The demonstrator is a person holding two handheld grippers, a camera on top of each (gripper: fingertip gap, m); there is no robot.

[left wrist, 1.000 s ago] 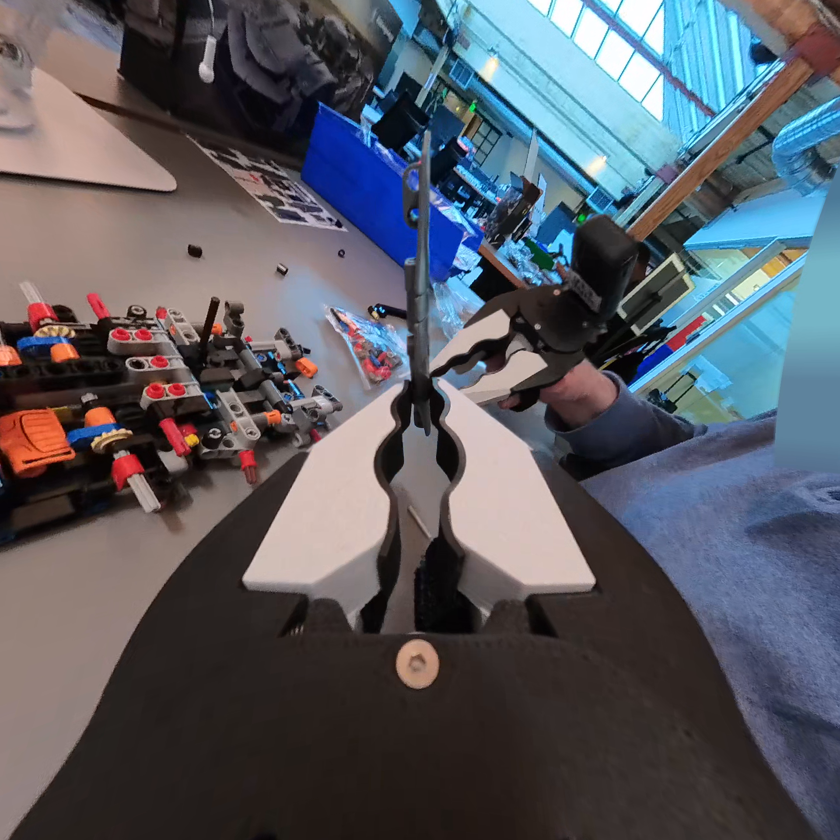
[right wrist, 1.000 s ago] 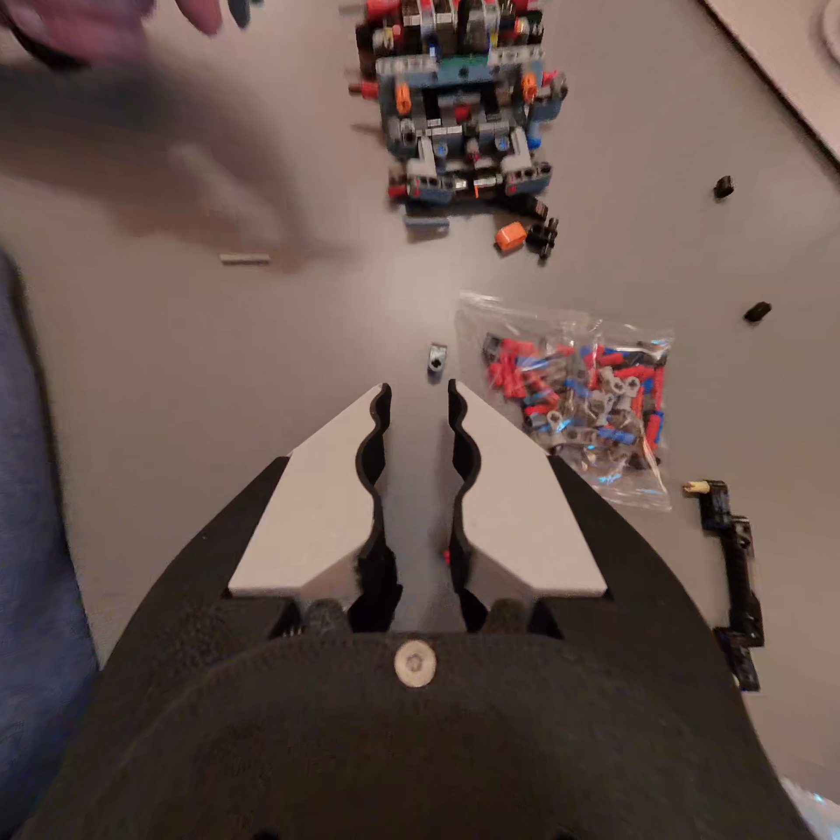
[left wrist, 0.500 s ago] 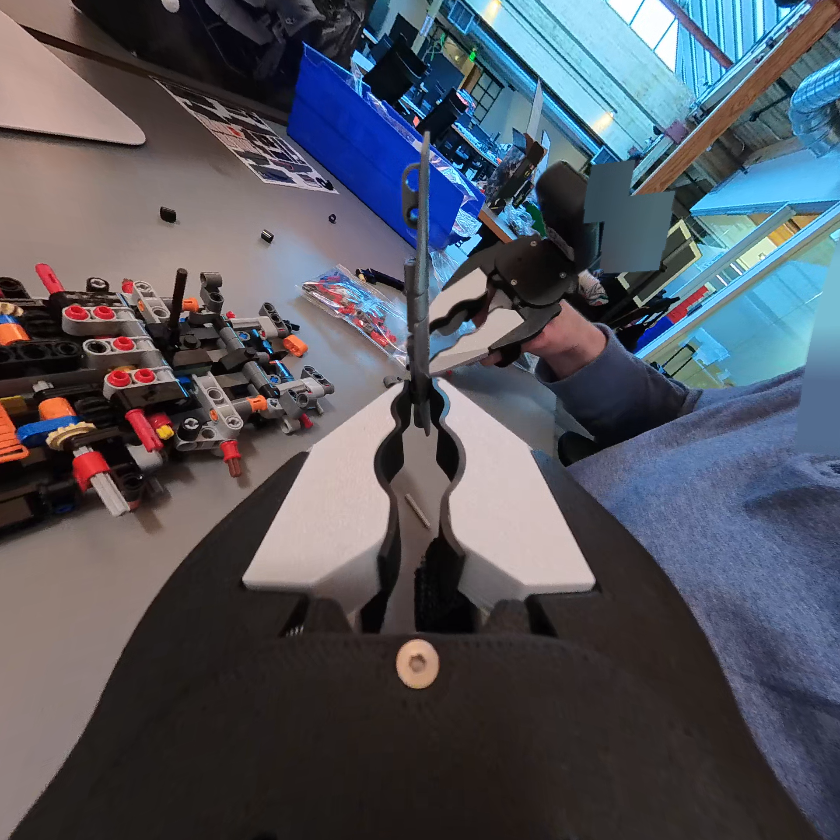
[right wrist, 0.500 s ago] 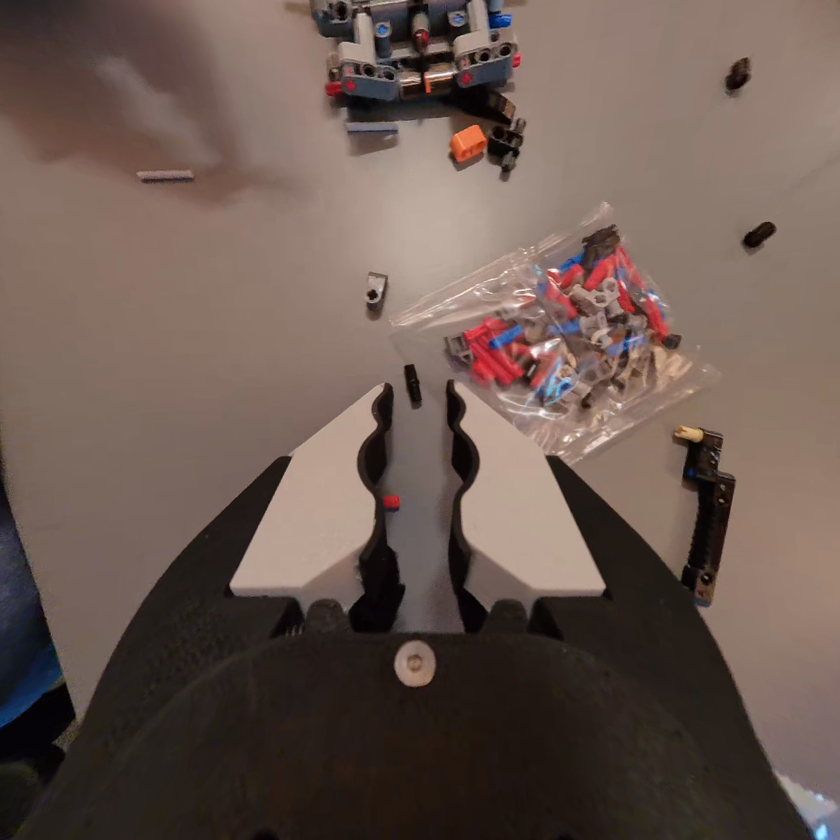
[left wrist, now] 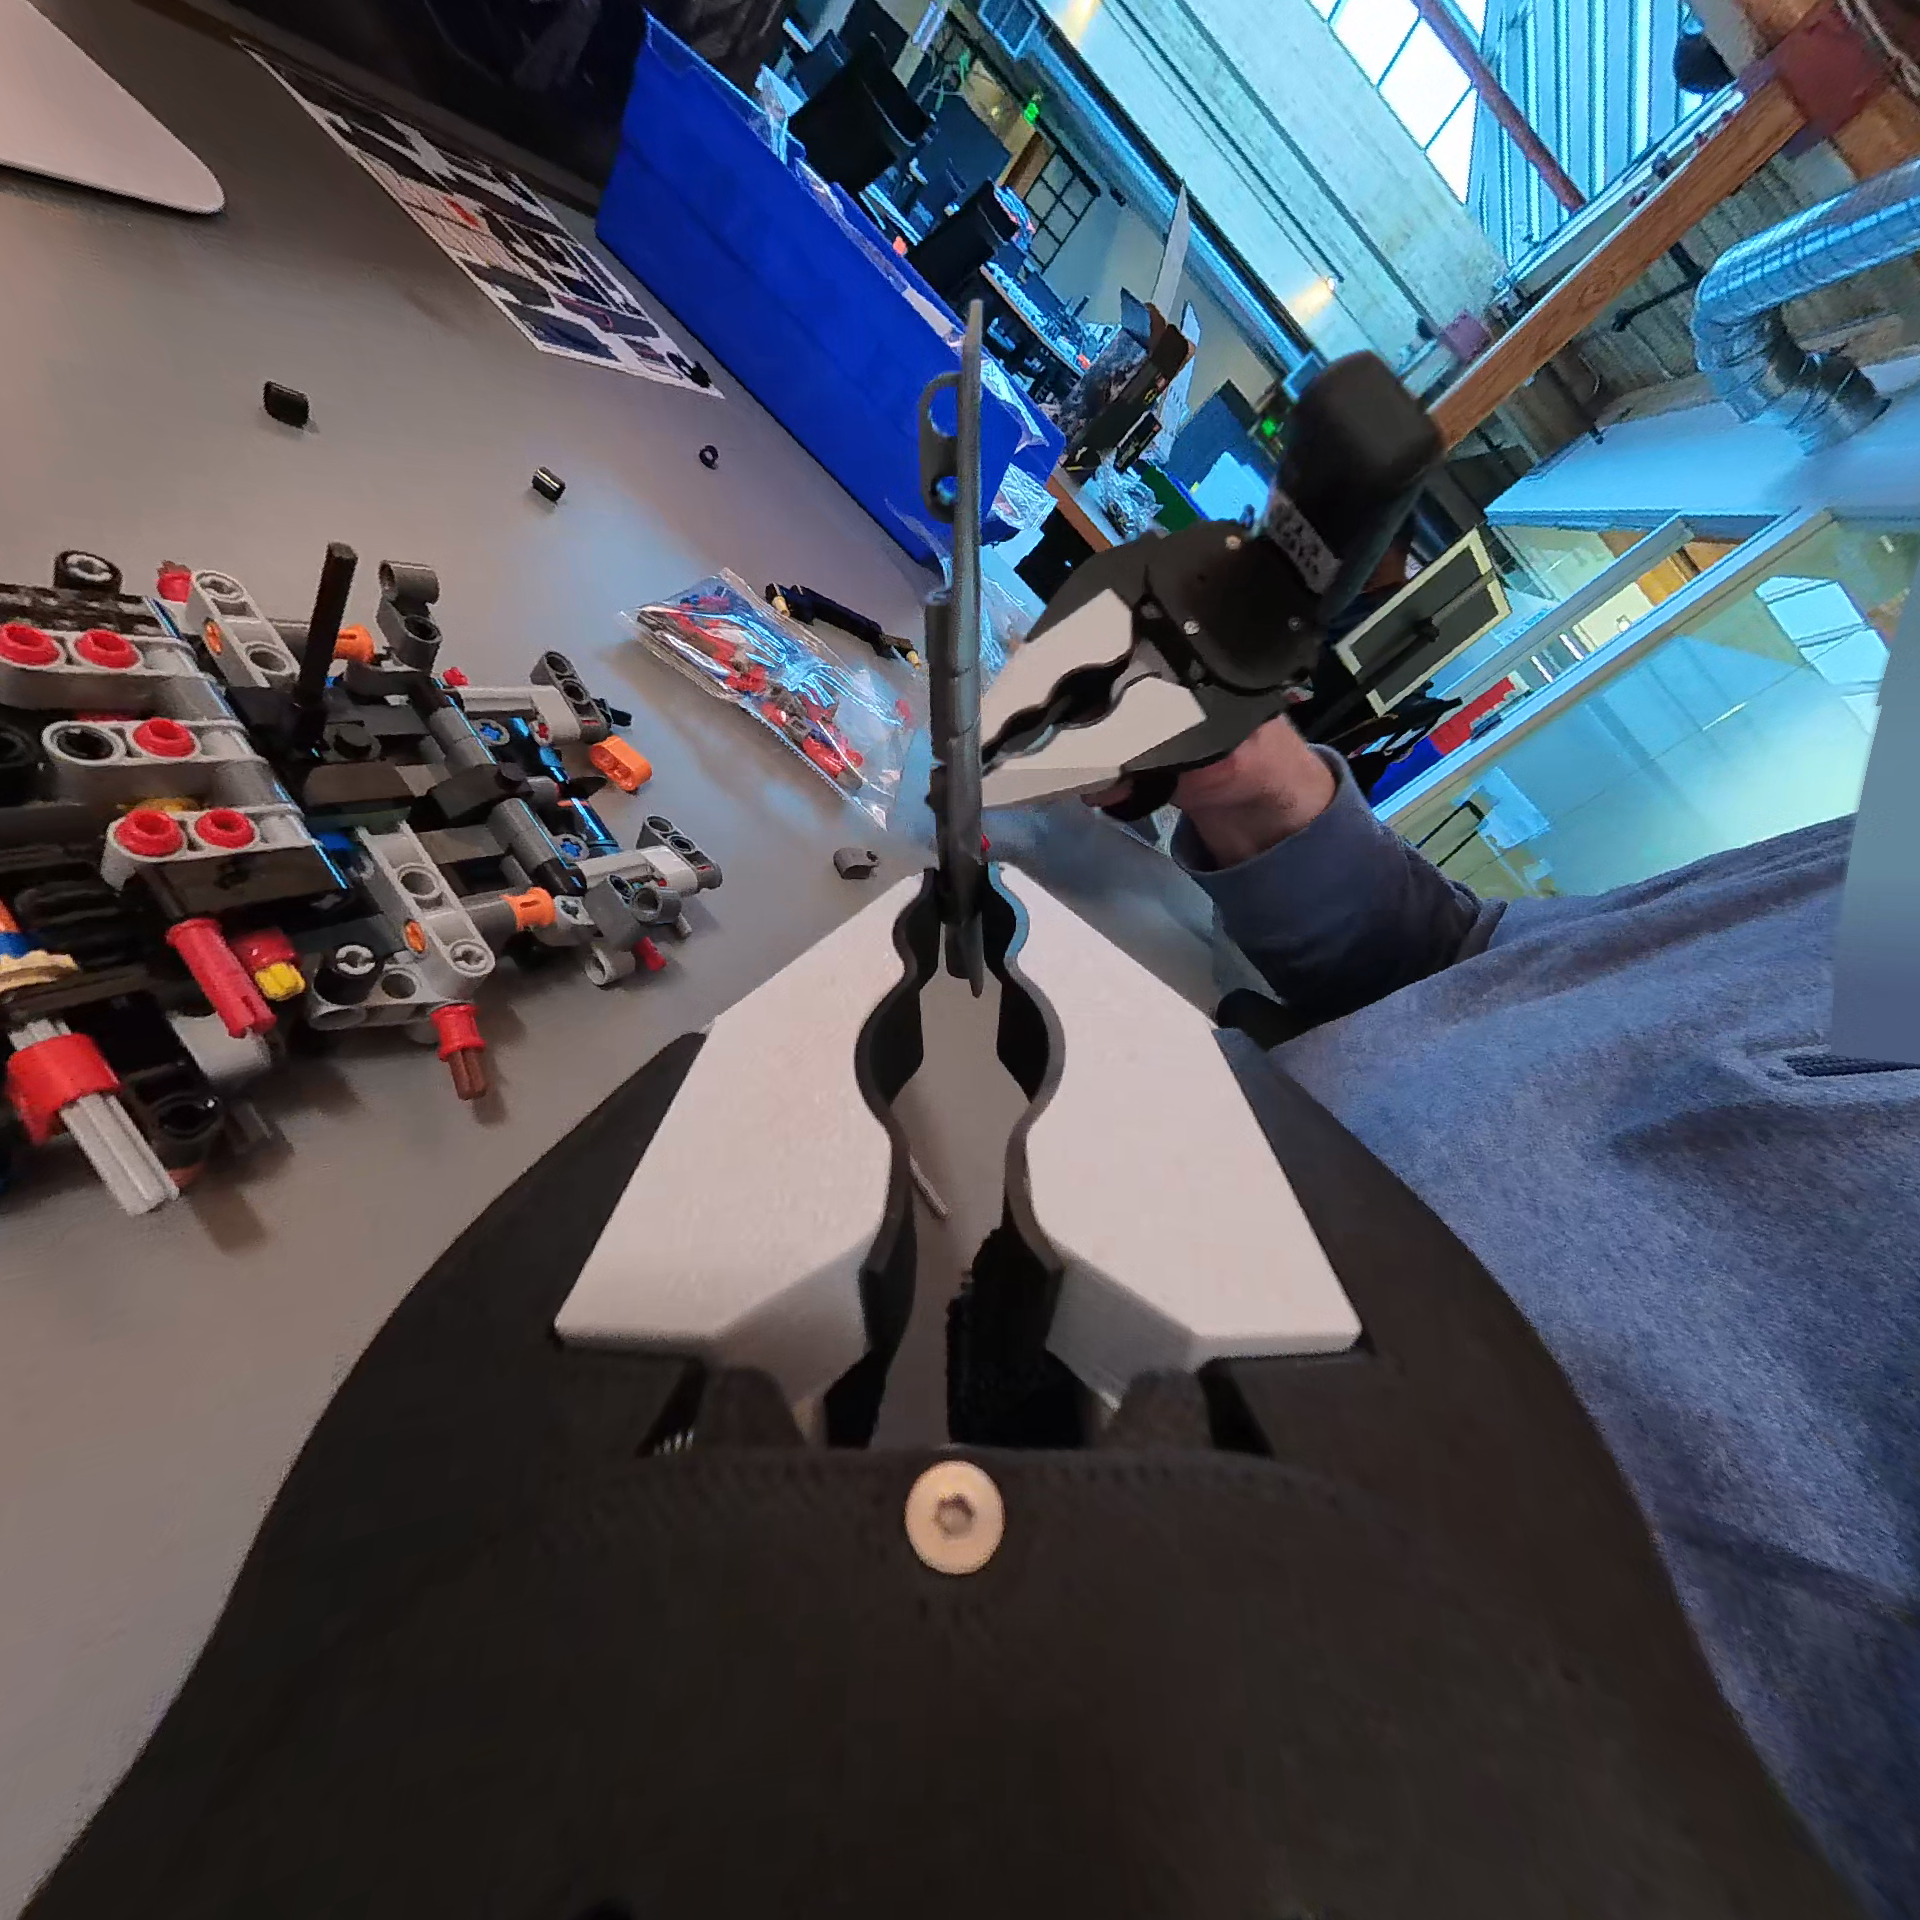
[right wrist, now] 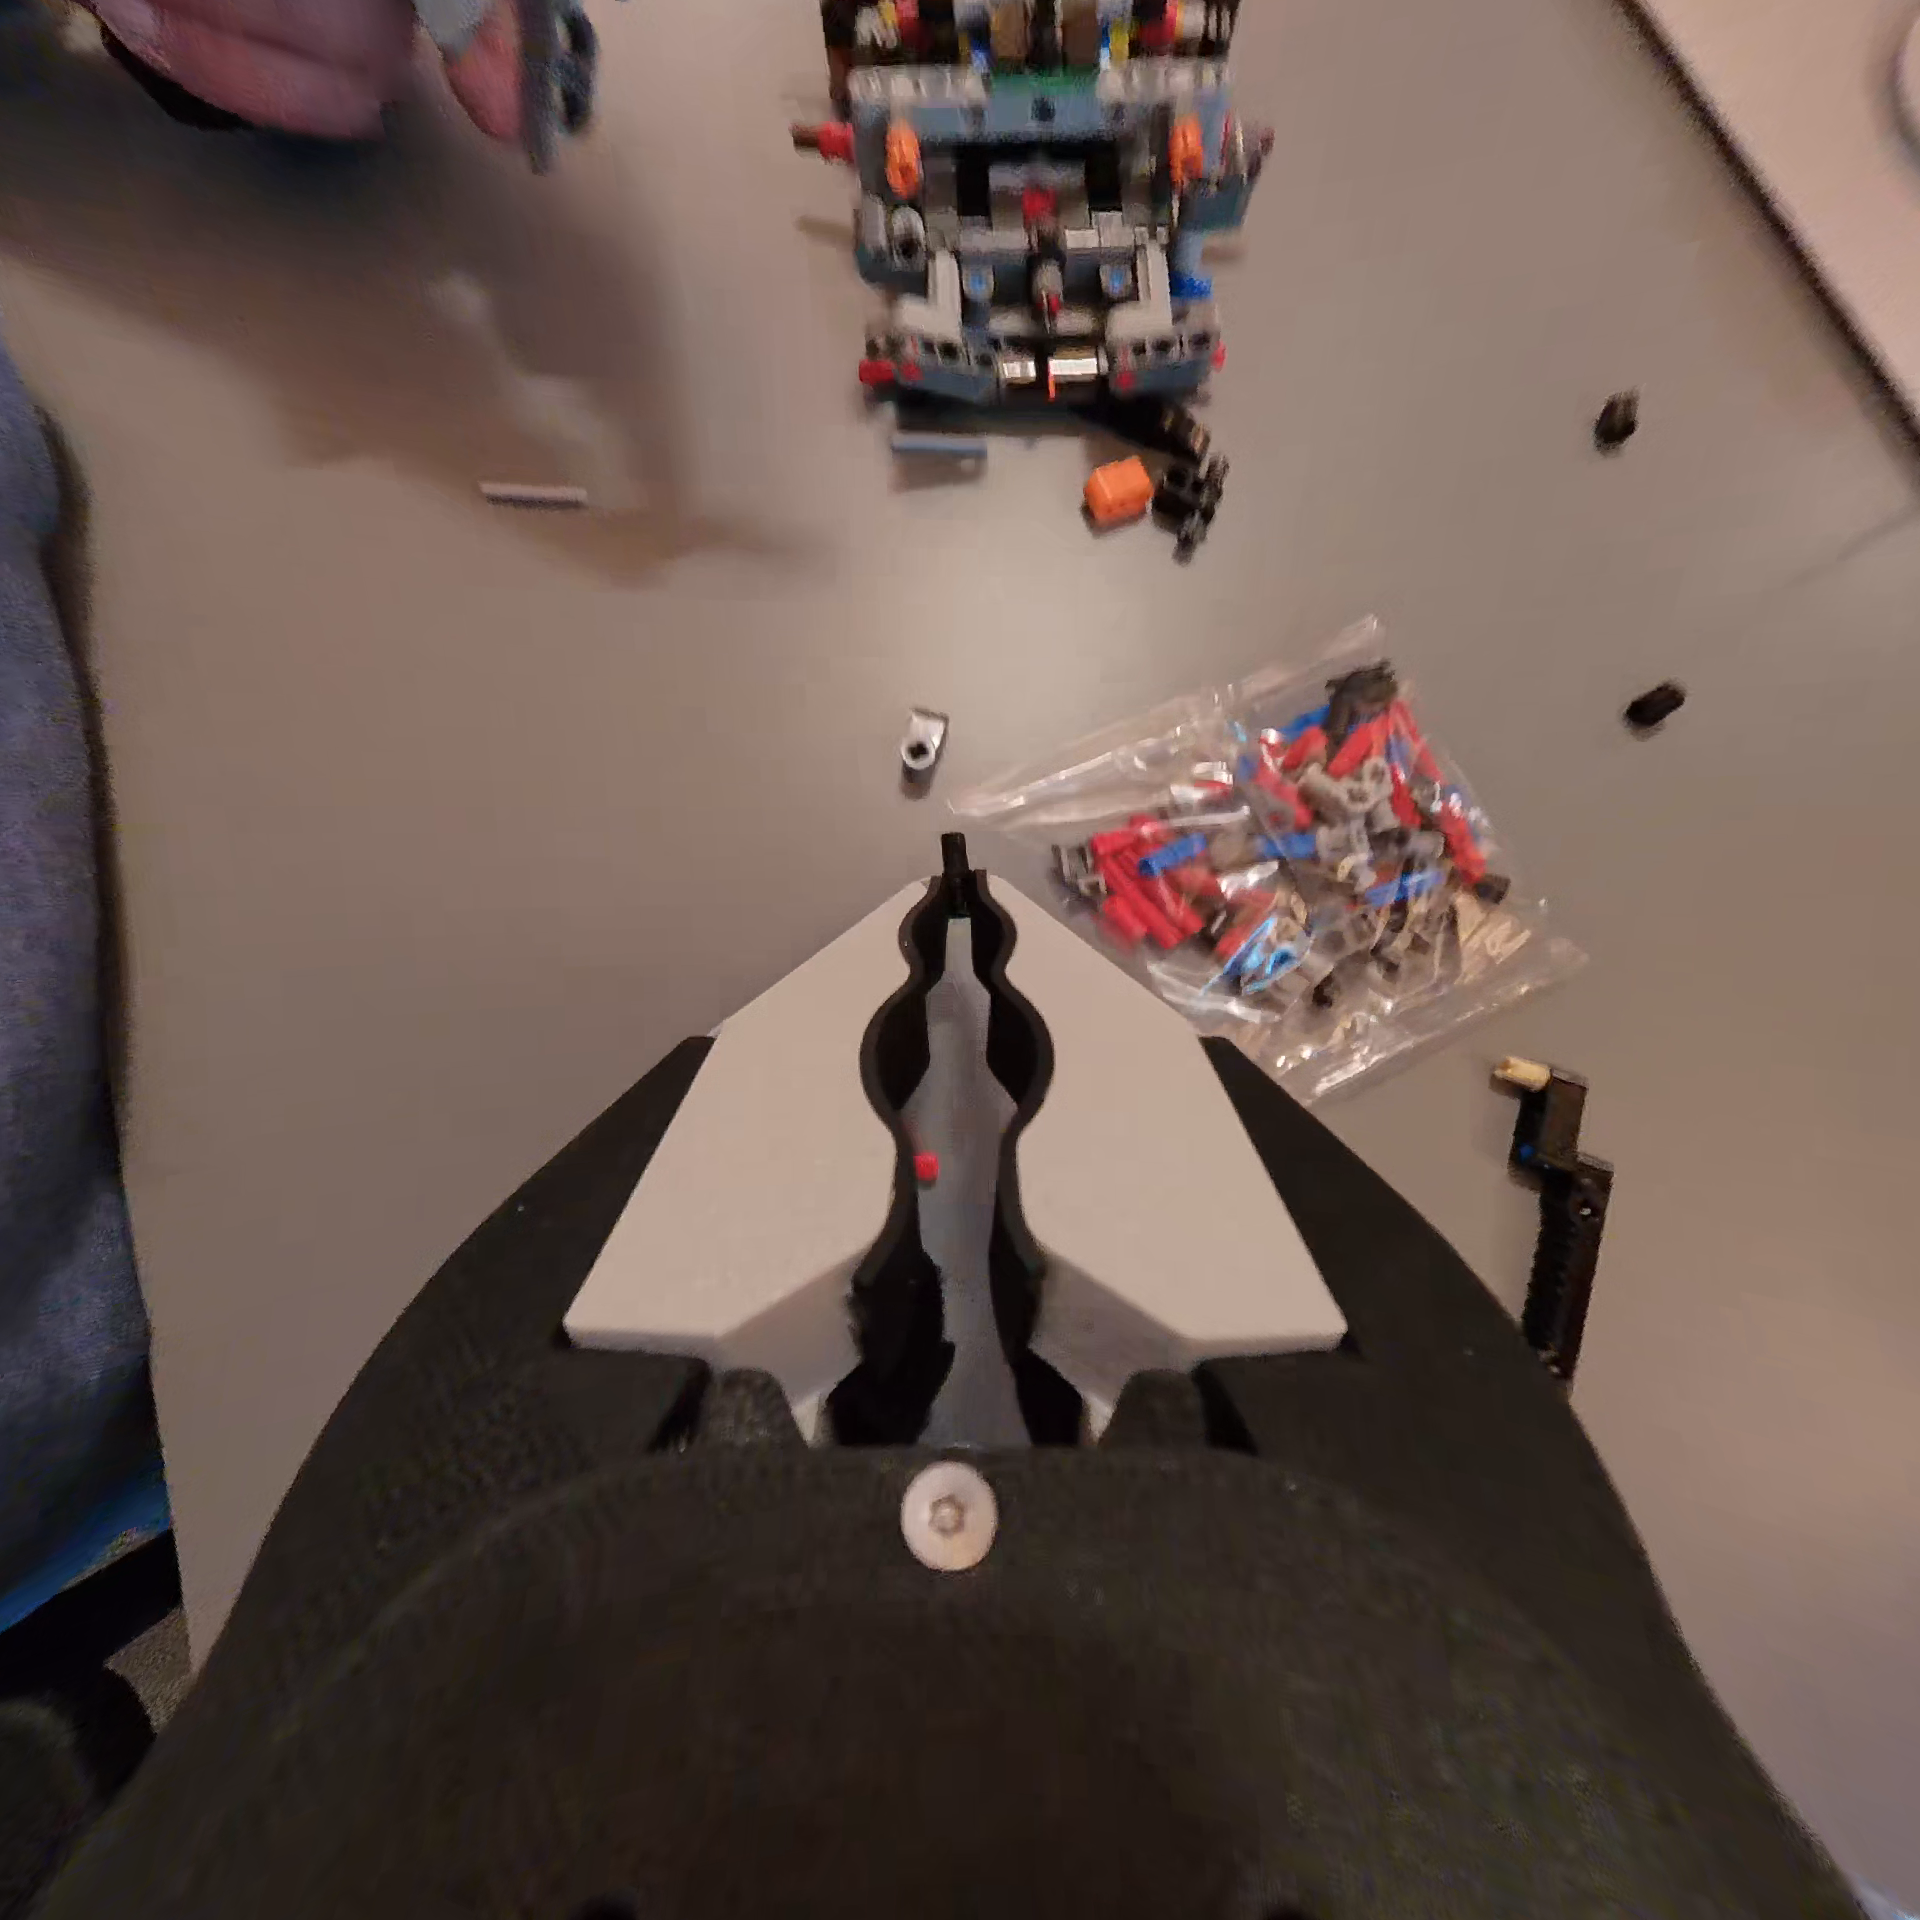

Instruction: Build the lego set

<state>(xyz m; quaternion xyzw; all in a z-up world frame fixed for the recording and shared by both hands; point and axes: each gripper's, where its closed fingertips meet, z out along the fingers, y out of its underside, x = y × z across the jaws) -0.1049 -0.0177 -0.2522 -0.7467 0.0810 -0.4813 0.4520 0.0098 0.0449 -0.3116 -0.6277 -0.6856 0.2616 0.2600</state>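
Both tongs pinch small parts beside the half-built model.

The model (left wrist: 260, 831) is a blocky lattice of grey, black and red studded beams on the smooth grey table (left wrist: 312, 1299); right of it lies a crinkled clear bag (right wrist: 1288, 862) of red and blue pins; the left gripper (left wrist: 961, 914) is clamped on a thin dark beam (left wrist: 961, 675) standing upright; the right gripper (right wrist: 956, 899), nearly closed, nips a short black pin (right wrist: 953, 857) just beside the bag.
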